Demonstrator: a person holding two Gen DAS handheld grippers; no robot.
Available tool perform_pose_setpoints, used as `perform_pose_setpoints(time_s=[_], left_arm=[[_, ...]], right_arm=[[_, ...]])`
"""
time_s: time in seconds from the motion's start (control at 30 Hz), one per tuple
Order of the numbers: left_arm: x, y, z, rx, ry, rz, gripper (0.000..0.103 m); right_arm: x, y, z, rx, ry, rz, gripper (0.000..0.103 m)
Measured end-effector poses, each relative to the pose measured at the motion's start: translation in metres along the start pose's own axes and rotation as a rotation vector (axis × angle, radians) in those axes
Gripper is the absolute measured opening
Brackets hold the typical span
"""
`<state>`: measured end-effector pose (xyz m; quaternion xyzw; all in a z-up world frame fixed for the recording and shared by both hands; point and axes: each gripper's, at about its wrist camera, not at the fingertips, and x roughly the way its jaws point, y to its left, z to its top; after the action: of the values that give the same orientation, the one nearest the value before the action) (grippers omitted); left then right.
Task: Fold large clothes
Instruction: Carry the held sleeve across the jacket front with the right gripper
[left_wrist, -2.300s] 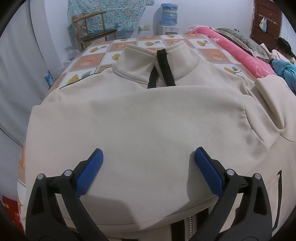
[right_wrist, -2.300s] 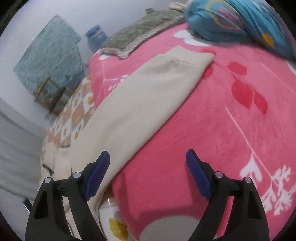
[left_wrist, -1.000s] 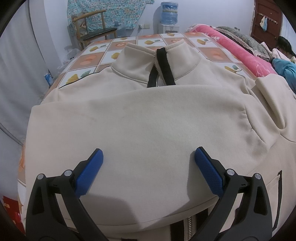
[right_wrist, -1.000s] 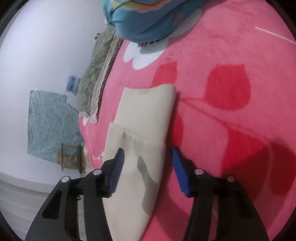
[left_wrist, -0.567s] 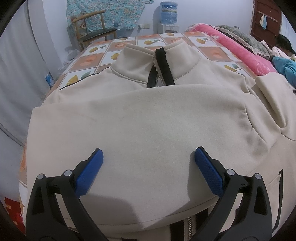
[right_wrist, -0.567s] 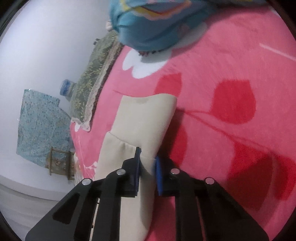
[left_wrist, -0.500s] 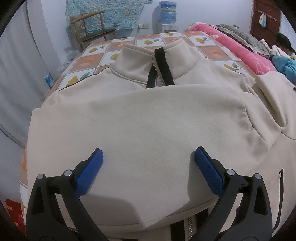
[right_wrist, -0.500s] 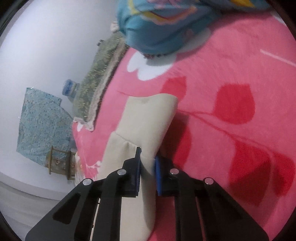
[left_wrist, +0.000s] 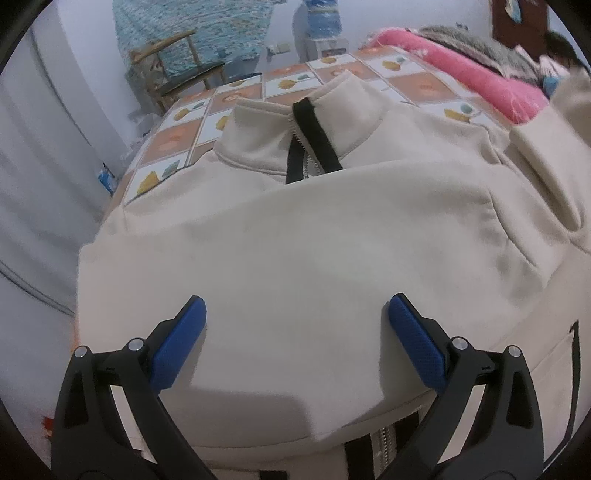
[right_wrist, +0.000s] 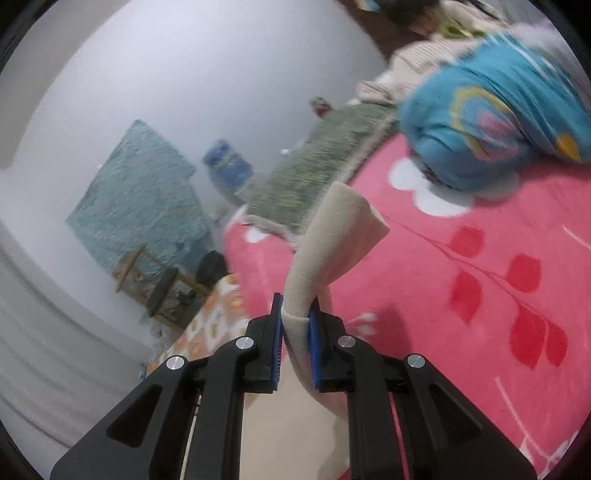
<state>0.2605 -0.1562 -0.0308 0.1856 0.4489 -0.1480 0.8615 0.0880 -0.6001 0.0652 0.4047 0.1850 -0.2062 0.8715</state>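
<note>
A cream zip-up sweatshirt (left_wrist: 314, 251) lies front up on the bed, collar and black zipper strip (left_wrist: 306, 147) at the far side, its left sleeve folded across the chest. My left gripper (left_wrist: 295, 325) is open and empty, hovering low over the folded sleeve. My right gripper (right_wrist: 295, 321) is shut on the cuff end of the sweatshirt's right sleeve (right_wrist: 332, 251), lifted above the pink blanket (right_wrist: 480, 295). The raised sleeve also shows at the right edge of the left wrist view (left_wrist: 554, 155).
The bed has a checkered fruit-print sheet (left_wrist: 177, 144). A blue patterned bundle (right_wrist: 498, 122) and a green-grey pillow (right_wrist: 332, 166) lie on the pink blanket. A wooden chair (left_wrist: 177, 70) and a water bottle (left_wrist: 321, 18) stand by the far wall.
My right gripper closed on the sleeve cuff and has lifted it off the pink blanket. The left gripper has stayed open over the sweatshirt, shifting slightly.
</note>
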Motion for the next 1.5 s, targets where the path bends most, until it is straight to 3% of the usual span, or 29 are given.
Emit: perform_pose_setpoints(time_s=[0.53,0.87,1.17,1.23,1.3,1.5], left_arm=[[-0.048,0.009,-0.021,0.064,-0.054,0.057,0.096],[-0.065,0.035,-0.043,0.025,-0.083,0.041,0.096],[-0.071,0.079,-0.062,-0.097,-0.12,-0.038,0.095],[-0.067,0.086,-0.067,-0.13,-0.11,-0.062,0.09],[-0.063,0.09,-0.069,-0.146,-0.094,-0.083,0.076],[-0.053,0.095,-0.072,-0.173,-0.068,-0.161,0.053]], right_arm=[[-0.065,0.125,-0.048,-0.305,0.015,0.126,0.012],[-0.079,0.177,-0.09,-0.402,0.021,0.144,0.012],[-0.082,0.216,-0.123,-0.467,0.034,0.128,0.012],[-0.083,0.225,-0.136,-0.494,0.044,0.123,0.012],[-0.081,0.229,-0.147,-0.51,0.056,0.123,0.012],[-0.067,0.245,-0.196,-0.586,0.121,0.107,0.012]])
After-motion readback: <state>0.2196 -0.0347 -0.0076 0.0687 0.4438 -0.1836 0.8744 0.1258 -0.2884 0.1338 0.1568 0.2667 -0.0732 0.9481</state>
